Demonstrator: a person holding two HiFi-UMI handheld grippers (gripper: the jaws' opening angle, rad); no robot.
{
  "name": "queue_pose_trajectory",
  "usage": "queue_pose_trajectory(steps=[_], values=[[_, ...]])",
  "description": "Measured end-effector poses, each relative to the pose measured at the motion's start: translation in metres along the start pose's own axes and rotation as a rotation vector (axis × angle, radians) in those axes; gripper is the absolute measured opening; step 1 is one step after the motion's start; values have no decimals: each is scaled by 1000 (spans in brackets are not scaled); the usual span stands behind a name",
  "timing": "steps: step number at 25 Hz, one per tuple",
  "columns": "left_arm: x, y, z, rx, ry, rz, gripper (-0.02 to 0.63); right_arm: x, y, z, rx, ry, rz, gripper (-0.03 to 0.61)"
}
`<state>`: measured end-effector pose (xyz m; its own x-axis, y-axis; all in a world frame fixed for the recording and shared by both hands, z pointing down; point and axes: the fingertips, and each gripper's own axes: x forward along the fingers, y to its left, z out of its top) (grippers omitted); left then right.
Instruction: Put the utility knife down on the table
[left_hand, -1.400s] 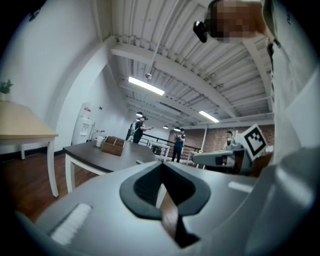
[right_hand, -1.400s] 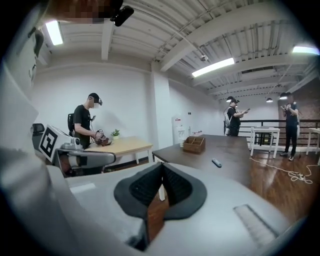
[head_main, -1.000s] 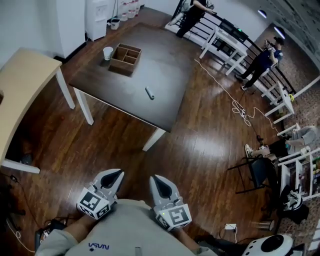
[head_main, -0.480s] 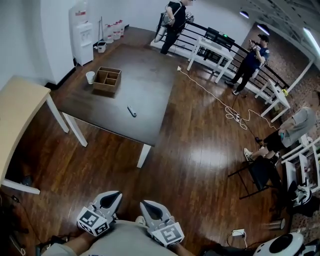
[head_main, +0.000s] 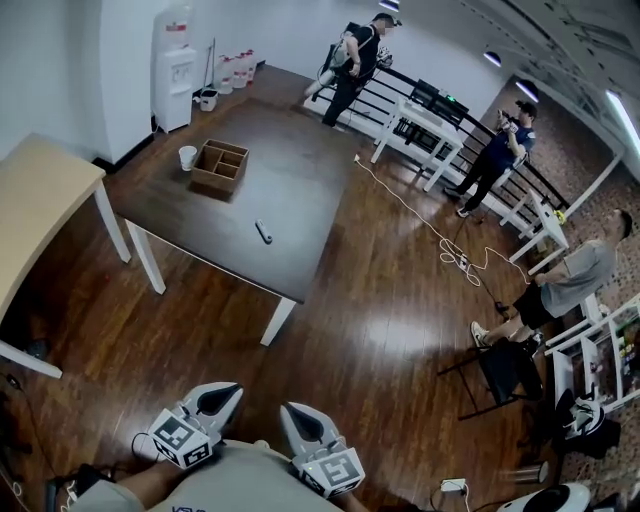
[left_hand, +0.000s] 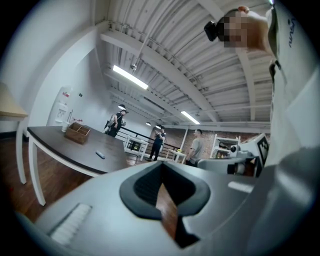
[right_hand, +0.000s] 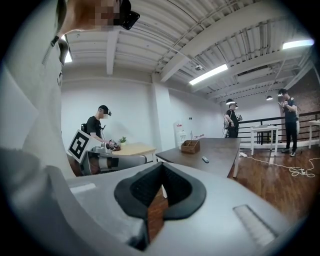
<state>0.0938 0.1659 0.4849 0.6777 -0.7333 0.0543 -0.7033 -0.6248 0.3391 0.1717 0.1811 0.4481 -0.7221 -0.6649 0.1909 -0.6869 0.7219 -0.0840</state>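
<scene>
The utility knife (head_main: 263, 232), a small grey bar, lies alone on the dark brown table (head_main: 300, 190), far ahead of me. It is also a small shape on that tabletop in the left gripper view (left_hand: 100, 155) and in the right gripper view (right_hand: 205, 160). My left gripper (head_main: 222, 395) and right gripper (head_main: 298, 418) are side by side close to my body, above the wooden floor. Both point toward the table. The jaws of each are shut with nothing between them.
A wooden compartment box (head_main: 221, 166) and a white cup (head_main: 187, 157) stand at the table's far left. A light wooden table (head_main: 40, 210) is at the left. A cable (head_main: 440, 240) runs across the floor. Three people and a chair (head_main: 495, 370) are to the right and behind.
The table with the knife has shrunk and slid away in the head view. The two grippers have stayed shut and close to my body.
</scene>
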Motion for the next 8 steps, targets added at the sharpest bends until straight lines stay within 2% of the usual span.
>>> queue_pose_trajectory(steps=[8], values=[[-6, 6, 8, -15, -29, 2, 2, 9, 7, 2, -11, 8, 24, -3]])
